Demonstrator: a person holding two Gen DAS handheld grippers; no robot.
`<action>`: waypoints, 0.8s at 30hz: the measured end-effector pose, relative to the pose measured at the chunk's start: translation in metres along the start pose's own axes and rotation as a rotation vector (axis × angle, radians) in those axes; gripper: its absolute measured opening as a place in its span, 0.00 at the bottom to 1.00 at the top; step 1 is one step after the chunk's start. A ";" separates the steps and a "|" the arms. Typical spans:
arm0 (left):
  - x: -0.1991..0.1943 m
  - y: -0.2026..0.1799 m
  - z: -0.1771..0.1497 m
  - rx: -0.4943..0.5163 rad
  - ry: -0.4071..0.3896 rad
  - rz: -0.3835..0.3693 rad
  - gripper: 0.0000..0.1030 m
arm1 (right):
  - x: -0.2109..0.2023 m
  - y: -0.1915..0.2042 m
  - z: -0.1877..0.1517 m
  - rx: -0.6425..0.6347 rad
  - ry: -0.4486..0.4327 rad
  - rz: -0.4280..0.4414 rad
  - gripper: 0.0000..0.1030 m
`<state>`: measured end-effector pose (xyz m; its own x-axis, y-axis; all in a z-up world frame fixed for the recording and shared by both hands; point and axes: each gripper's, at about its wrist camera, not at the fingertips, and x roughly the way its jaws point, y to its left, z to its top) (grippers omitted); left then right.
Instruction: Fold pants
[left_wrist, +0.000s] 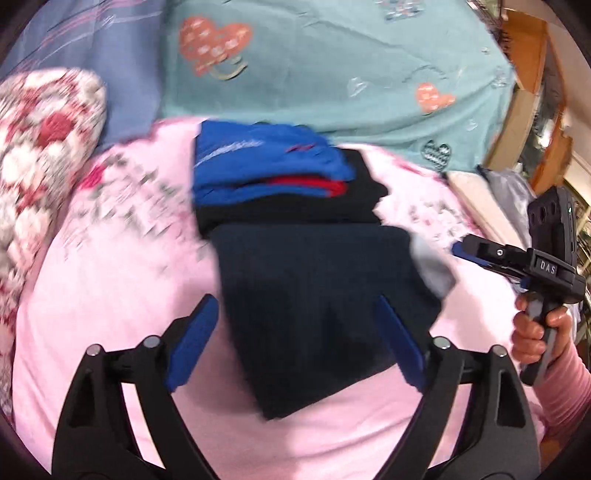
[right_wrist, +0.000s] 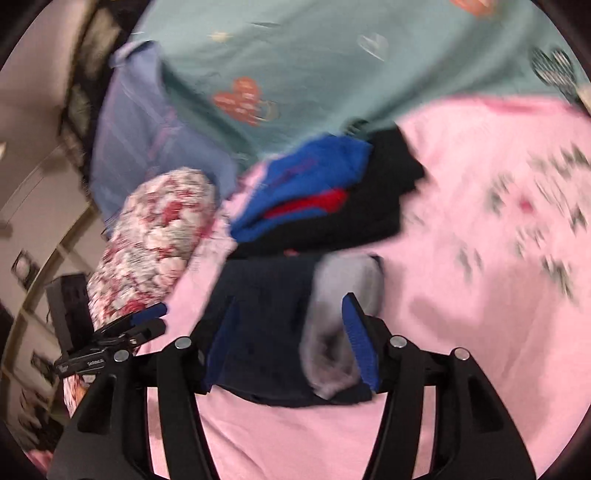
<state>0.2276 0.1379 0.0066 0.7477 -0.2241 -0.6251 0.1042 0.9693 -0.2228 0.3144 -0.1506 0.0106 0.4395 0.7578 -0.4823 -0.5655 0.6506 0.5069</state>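
Clearly folded into a dark navy block, the pants (left_wrist: 317, 314) lie on the pink sheet (left_wrist: 110, 295), their far edge butting against a stack of folded clothes (left_wrist: 273, 177), blue and red on top of black. A grey lining flap (left_wrist: 434, 266) shows at the right corner of the pants. Bare pink sheet lies open to the left, to the right and on the near side of the pants. A teal heart-print blanket (left_wrist: 332, 66) lies beyond the stack, and a red-and-white floral cushion (left_wrist: 44, 147) bounds the left side. From the left wrist view, the left gripper (left_wrist: 295, 332) hangs over the pants with its blue fingers (left_wrist: 192, 343) spread wide, one toward each side edge, pressing on nothing. That view alone shows the right gripper (left_wrist: 458, 251) from the side, off the right corner of the pants, held by a hand (left_wrist: 539, 332) in a pink sleeve (left_wrist: 569, 384); shelving lies at the far right. The right wrist view shows the right gripper (right_wrist: 291, 339) with jaws apart over the grey flap (right_wrist: 340, 317) and the navy cloth (right_wrist: 266, 317), nothing pinched. Only there do the left gripper's tips (right_wrist: 147, 321) show beside the cushion (right_wrist: 155, 236), with room walls at left.
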 end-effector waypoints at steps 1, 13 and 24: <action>0.008 -0.008 0.001 0.031 0.013 0.001 0.88 | 0.008 0.007 0.002 -0.030 0.015 0.028 0.59; 0.030 -0.030 -0.029 0.034 0.110 0.280 0.98 | 0.013 0.030 -0.030 -0.078 0.070 -0.120 0.71; -0.034 -0.083 -0.099 -0.003 0.057 0.349 0.98 | -0.045 0.060 -0.113 -0.176 0.032 -0.381 0.96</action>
<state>0.1290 0.0553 -0.0275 0.7002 0.1151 -0.7046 -0.1531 0.9882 0.0093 0.1818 -0.1514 -0.0184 0.6201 0.4611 -0.6347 -0.4784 0.8635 0.1598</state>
